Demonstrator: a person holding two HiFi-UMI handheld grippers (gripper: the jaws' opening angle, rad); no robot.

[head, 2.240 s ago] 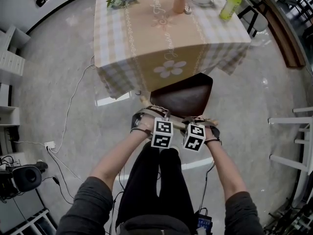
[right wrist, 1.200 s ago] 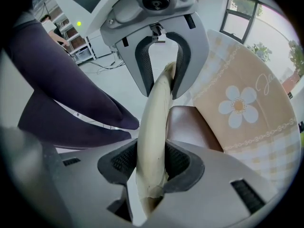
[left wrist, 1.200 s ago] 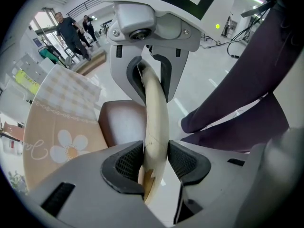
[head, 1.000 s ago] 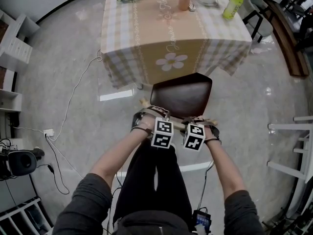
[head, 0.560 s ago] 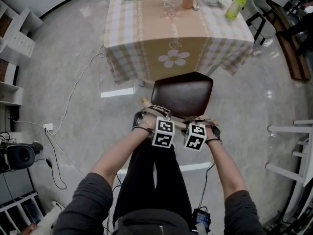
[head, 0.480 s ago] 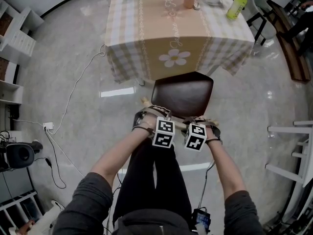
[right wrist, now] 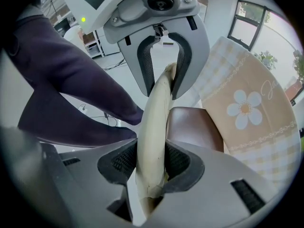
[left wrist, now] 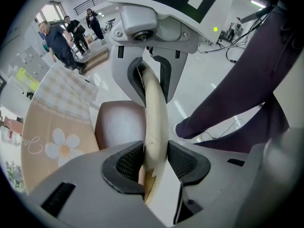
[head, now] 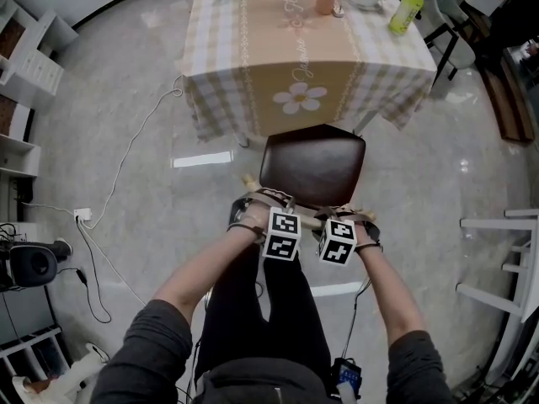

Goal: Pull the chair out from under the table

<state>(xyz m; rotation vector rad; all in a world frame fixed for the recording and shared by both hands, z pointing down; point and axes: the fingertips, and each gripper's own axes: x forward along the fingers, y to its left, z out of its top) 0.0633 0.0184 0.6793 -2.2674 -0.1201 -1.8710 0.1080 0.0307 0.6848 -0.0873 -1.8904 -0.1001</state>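
I hold the chair by its pale top rail with both tools, side by side. My left gripper is clamped on the rail, with a pad pressed on each face. My right gripper grips the same rail in the same way. Both point steeply down. The brown seat shows whole in the head view. Its far edge lies just at the hanging hem of the cloth on the table — the seat is not under the top. My legs stand directly behind the rail.

Brown-seated chair, upright, just clear of table
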